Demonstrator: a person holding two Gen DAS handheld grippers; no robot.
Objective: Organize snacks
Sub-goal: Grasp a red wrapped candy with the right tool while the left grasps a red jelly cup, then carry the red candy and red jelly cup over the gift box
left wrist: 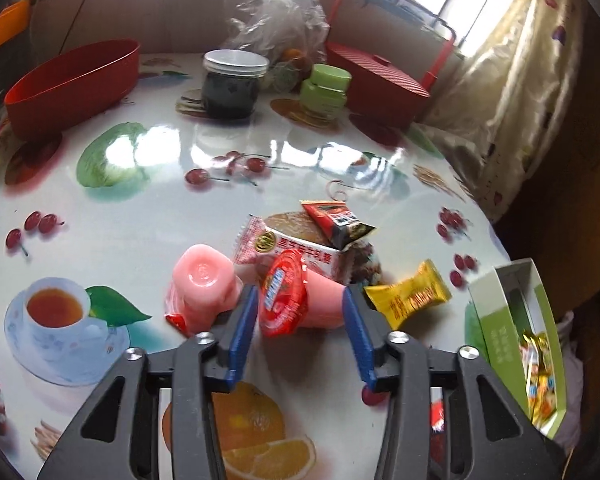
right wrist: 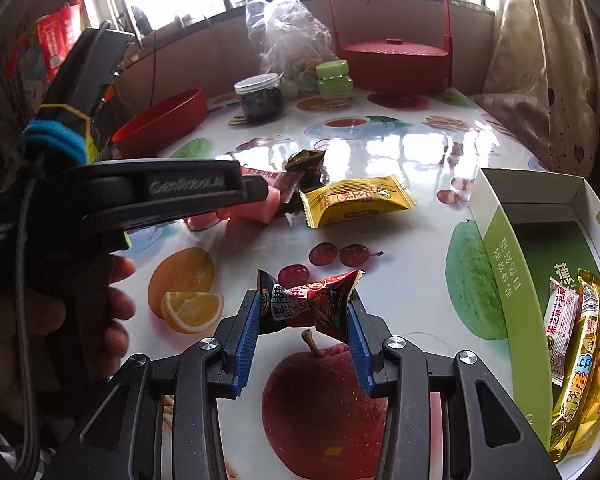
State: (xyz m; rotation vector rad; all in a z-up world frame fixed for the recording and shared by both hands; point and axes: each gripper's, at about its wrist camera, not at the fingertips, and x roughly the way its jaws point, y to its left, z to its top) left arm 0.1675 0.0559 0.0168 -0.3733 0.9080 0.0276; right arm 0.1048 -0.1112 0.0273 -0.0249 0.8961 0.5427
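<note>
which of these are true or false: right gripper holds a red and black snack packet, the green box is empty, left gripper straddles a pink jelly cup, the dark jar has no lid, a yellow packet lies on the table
1. The right gripper holds a red and black snack packet. True.
2. The green box is empty. False: several snack packets already lie inside it.
3. The left gripper straddles a pink jelly cup. True: the cup lies on its side between the fingers.
4. The dark jar has no lid. False: a silver lid is on it.
5. A yellow packet lies on the table. True.

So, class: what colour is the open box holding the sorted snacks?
Green outside, white inside; the open box shows best in the right wrist view.
</note>
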